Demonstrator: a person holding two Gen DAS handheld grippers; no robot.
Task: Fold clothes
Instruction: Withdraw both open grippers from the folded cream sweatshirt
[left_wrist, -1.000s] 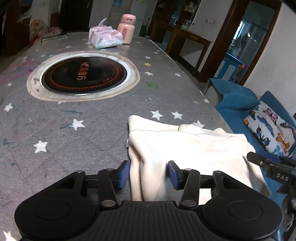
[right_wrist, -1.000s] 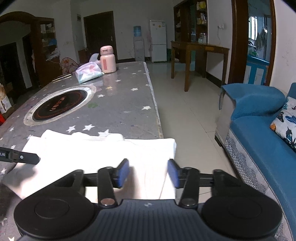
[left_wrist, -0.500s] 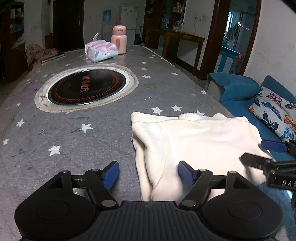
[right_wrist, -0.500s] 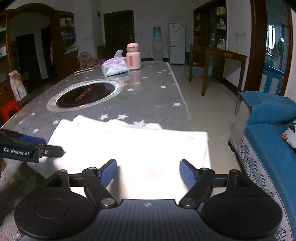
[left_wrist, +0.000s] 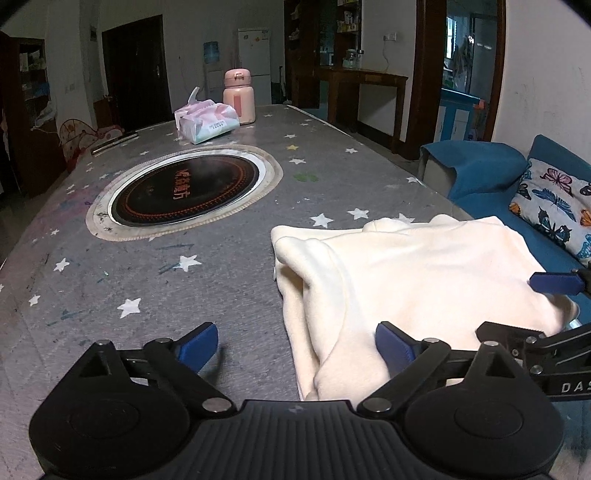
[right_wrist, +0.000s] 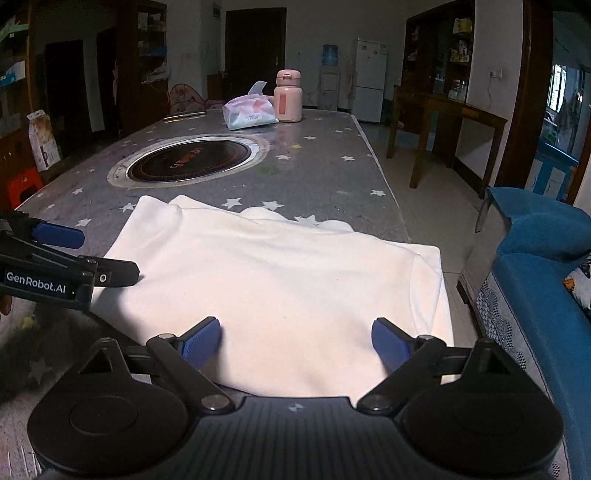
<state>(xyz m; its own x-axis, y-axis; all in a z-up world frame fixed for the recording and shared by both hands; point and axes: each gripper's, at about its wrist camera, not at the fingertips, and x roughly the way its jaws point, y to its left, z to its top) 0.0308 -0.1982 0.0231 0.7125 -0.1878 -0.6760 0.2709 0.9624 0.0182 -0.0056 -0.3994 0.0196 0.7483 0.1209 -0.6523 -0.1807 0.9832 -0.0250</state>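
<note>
The left gripper (left_wrist: 297, 349) stands wide open and holds nothing; its left blue pad hangs over the bare table (left_wrist: 155, 266), while its right pad sits above the near left part of the cream garment (left_wrist: 417, 273). Whether that pad touches the cloth cannot be told. The right gripper (right_wrist: 295, 341) is likewise spread wide and empty, both pads poised over the near edge of the garment, with the cloth showing between them.

The garment lies folded and flat at the table's near right corner, its right side reaching the table's right edge. Its folded left border runs toward the left gripper. Farther along the table sit a round inset cooktop (left_wrist: 184, 194) near the middle, and a tissue pack (left_wrist: 207, 123) beside a pink flask (left_wrist: 239, 96) toward the far end.
</note>
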